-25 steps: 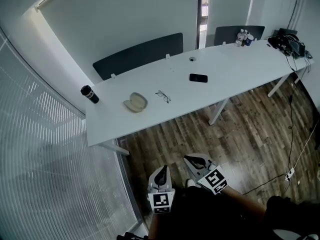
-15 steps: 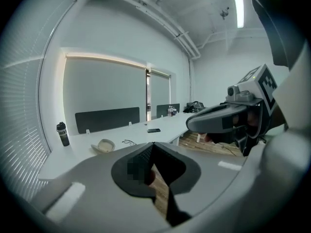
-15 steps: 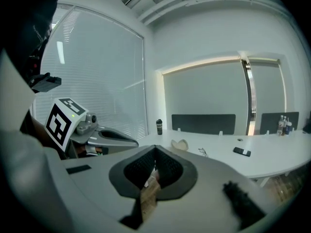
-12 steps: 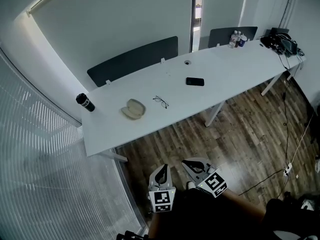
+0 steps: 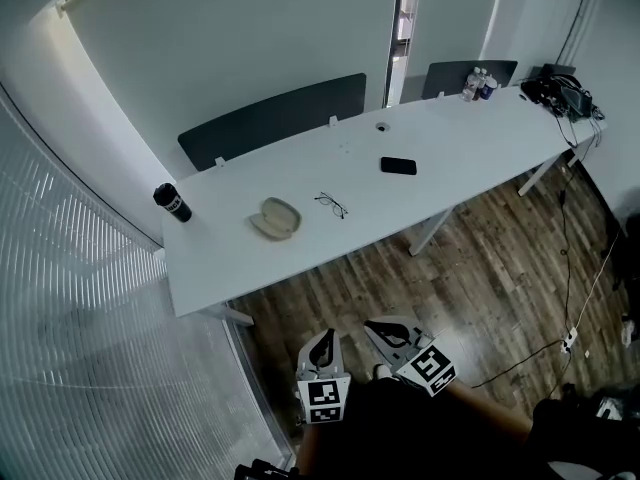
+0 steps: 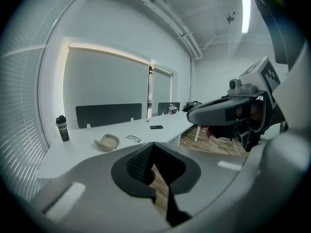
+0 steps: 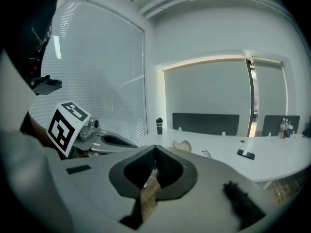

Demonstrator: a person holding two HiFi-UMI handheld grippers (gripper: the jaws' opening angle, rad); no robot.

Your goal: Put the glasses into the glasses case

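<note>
My left gripper and right gripper hang low by my body above the brown wood-plank floor, each with its jaws pressed together on nothing. Well ahead, on the long white table, the thin dark-framed glasses lie just beside the open beige clamshell glasses case, not touching it. A flat black phone lies farther right.
</note>
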